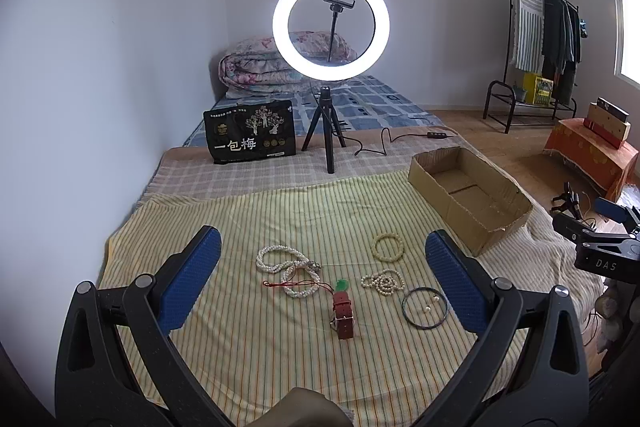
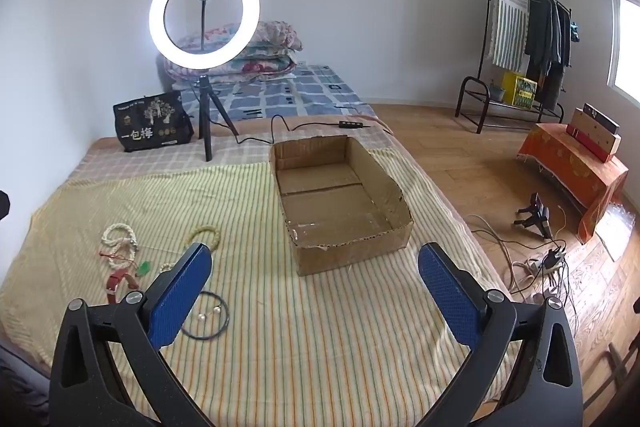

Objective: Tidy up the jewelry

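Both grippers are spread wide and hold nothing. Your left gripper [image 1: 324,259] tilts down over the jewelry at frame centre: pearl necklace [image 1: 286,267], red strap [image 1: 343,311], black bangle [image 1: 425,307]. Your right gripper [image 2: 316,269] tilts toward the empty cardboard box [image 2: 340,247] at frame centre, with nothing between.

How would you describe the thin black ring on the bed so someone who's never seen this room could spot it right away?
Start at the open cardboard box on the yellow striped blanket, then look across to the scatter of jewelry beside it. The thin black ring lies at the edge of that group nearest the box. It is the only dark, plain hoop there, with two small pearl earrings lying inside it; its neighbours are pale beaded strands.
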{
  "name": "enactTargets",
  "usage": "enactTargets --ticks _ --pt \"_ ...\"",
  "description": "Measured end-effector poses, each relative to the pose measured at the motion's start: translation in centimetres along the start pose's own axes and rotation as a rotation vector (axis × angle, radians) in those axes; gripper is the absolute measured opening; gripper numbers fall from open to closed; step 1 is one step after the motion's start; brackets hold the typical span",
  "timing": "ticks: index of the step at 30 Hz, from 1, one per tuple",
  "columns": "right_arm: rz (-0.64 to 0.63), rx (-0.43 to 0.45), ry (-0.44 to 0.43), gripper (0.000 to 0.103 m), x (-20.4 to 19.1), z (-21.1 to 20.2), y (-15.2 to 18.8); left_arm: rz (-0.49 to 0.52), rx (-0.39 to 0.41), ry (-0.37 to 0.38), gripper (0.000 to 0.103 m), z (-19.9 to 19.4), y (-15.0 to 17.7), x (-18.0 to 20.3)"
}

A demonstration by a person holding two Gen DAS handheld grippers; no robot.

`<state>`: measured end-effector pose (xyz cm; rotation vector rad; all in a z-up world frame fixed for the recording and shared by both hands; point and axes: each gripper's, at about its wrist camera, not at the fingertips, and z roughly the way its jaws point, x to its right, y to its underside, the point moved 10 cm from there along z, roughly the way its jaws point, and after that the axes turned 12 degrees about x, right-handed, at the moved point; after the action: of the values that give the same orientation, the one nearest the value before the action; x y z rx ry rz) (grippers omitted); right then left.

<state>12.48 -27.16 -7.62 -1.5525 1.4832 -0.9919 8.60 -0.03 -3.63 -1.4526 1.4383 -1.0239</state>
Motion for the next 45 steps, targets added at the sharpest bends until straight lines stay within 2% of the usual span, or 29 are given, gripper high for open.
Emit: enactTargets --ticks 45 --pt "0.000 -0.007 -0.013 0.102 -0.29 -0.01 -0.01 -0.004 0.011 0.000 0.103 -0.31 0.08 0.00"
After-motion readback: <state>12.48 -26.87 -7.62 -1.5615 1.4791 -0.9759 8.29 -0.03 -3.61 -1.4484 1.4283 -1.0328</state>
